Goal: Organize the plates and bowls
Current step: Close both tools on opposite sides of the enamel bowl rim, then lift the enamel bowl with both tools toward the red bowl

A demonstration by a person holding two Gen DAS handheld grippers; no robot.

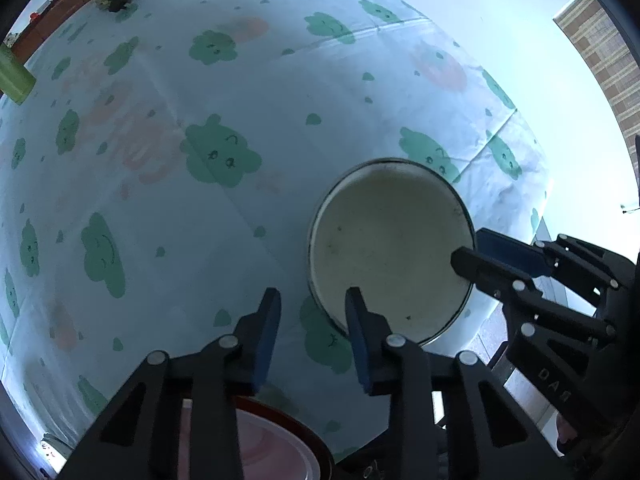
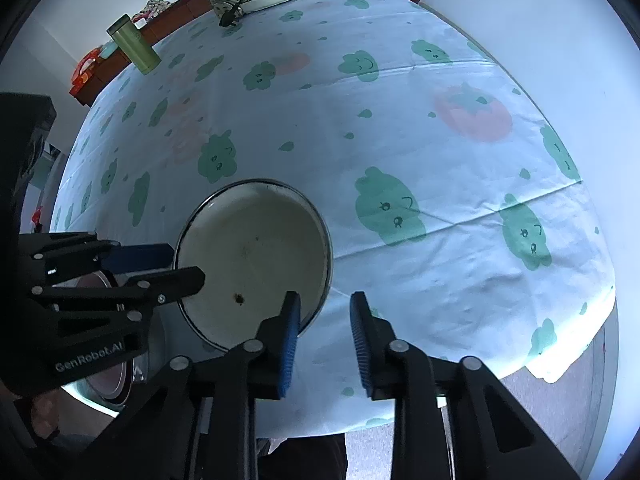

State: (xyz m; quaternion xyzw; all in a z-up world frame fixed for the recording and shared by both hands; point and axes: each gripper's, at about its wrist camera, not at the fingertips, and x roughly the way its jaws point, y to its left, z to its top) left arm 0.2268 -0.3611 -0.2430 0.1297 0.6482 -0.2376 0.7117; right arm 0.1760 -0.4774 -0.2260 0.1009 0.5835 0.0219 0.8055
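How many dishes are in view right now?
2. A cream plate lies on the tablecloth between both grippers; a red-rimmed bowl sits at the near edge, mostly hidden under the left gripper. Others may be hidden.

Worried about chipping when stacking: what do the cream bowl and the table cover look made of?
Cream bowl: likely enamelled metal, given its thin dark rim, glossy off-white inside and small dark specks like chips. Table cover: seems thin plastic sheeting, with sharp fold creases and a printed cartoon pattern.

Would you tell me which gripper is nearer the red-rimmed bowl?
Left. The left gripper hovers directly over the red-rimmed bowl; the right gripper sits across the white enamel plate from it.
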